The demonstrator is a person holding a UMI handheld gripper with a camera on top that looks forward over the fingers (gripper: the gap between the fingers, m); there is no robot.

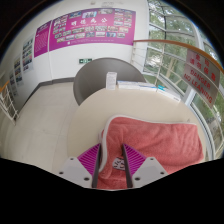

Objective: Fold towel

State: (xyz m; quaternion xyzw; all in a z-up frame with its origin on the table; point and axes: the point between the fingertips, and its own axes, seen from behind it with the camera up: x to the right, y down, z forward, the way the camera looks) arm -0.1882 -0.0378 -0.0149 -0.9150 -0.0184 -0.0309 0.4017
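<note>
Taking the towel [150, 145] as my landmark, I start at its left: there the pale counter [85, 125] stretches away bare, its curved rim dropping to the light floor [45, 100] beyond. Farther off on that same side, a wall carries a row of magenta posters [85, 30].

Up behind the towel, past the far rim of the counter, stands a grey chair [100, 75] with a rounded back, and next to it a small white thing that I cannot make out.

The towel itself is pink-red and lies rumpled on the counter, its near left corner reaching down to my tongs [111, 160]. My tongs are nearly closed: the two purple pads [92, 156] stand close together with only a thin gap, and a fold of the towel's edge sits in that gap. The right finger rests on the cloth; I judge both pads to be pinching the fold, though the contact on the left pad is hard to see. The rest of the towel spreads away to the right of my fingers, lumpy and with a raised hem along its far side.

To the right of the towel, beyond the counter, glass panels [190, 65] with red stickers line the room.
</note>
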